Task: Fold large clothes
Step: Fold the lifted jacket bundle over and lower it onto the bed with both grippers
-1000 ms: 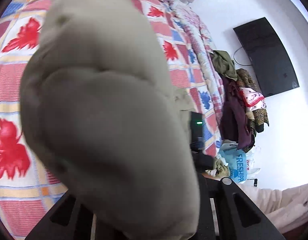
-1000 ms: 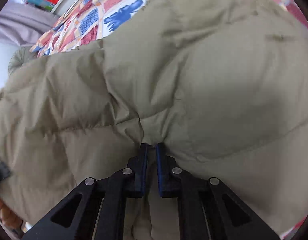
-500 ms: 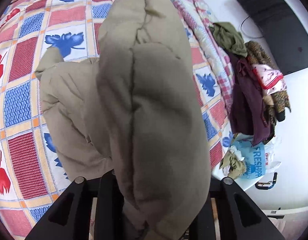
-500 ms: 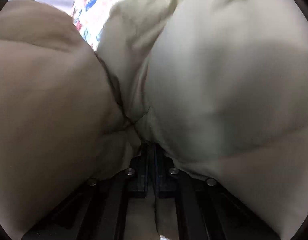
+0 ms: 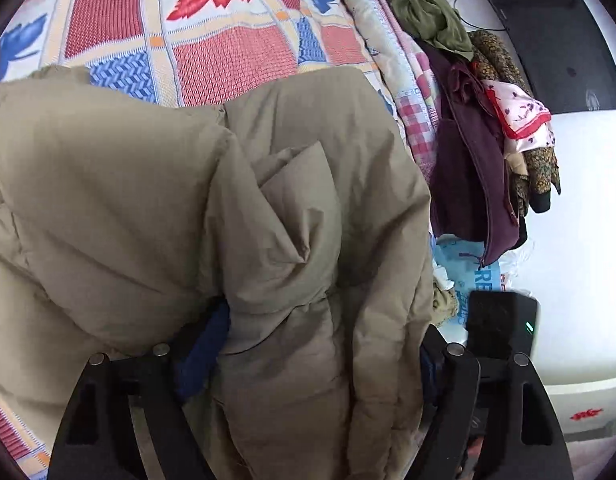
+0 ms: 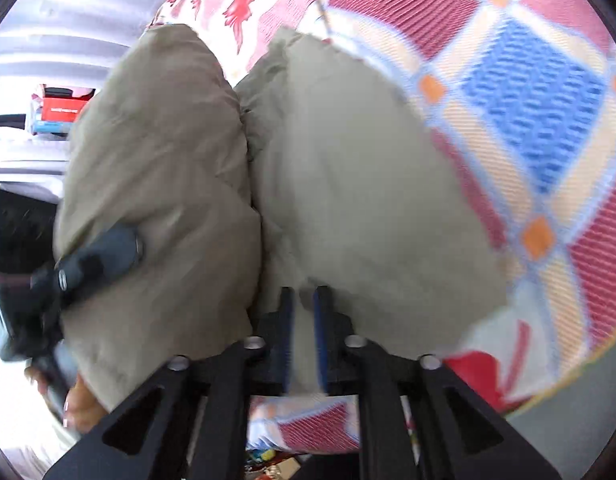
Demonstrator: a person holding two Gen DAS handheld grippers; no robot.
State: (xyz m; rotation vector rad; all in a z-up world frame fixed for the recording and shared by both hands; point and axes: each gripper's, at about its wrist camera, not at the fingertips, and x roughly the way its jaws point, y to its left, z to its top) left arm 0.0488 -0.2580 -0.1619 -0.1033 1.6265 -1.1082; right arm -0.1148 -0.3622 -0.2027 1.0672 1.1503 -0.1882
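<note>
A puffy olive-khaki jacket (image 5: 156, 208) lies bunched on the patterned bedspread (image 5: 228, 48). In the left wrist view my left gripper (image 5: 319, 356) stands wide open, and a thick fold of the jacket rests loosely between its spread fingers. In the right wrist view the jacket (image 6: 347, 184) shows as two bulging folds. My right gripper (image 6: 304, 312) has its fingers close together on a thin edge of the jacket. The left gripper's dark body (image 6: 88, 264) presses against the left fold.
A pile of hanging clothes (image 5: 479, 132) stands past the bed's right edge, with a dark TV (image 5: 555, 28) on the white wall behind. A blue plastic bag (image 5: 471, 276) sits below them. A red box (image 6: 64, 104) sits beyond the bed in the right wrist view.
The jacket has come down from hanging in front of the left camera onto the bed. My left gripper has opened wide. The right gripper's hold has stayed the same while it moved over the bedspread.
</note>
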